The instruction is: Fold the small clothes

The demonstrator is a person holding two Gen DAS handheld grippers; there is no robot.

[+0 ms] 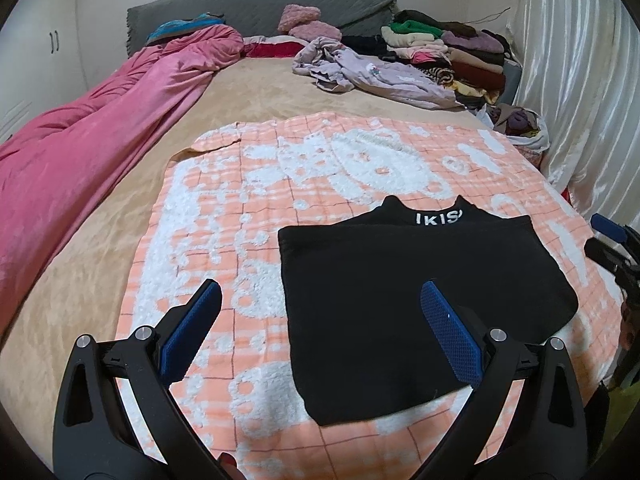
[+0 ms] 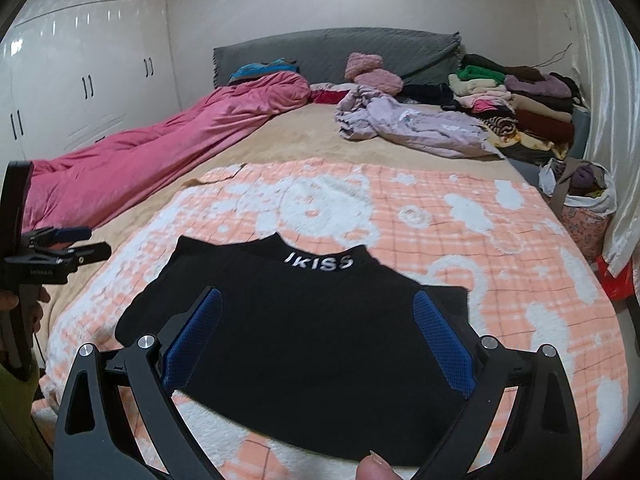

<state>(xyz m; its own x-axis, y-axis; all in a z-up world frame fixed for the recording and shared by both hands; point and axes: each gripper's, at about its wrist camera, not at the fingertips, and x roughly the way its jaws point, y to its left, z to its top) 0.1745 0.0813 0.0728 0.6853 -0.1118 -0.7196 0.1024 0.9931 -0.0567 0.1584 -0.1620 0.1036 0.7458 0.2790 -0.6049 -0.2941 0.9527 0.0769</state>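
i am looking into a bedroom in a home: a big bed (image 2: 304, 140) with a grey headboard (image 2: 332, 50), a pink blanket (image 2: 160, 152), piles of folded clothes (image 2: 520, 108) by the curtain (image 2: 608, 100), and white closet doors (image 2: 88, 68) on the left

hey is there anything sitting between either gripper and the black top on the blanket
Nothing visible. The black top lies flat on the orange-and-white blanket, and both the left hand-held gripper and right hand-held gripper are open above it with only bare fabric ahead. The clothes pile is far back.
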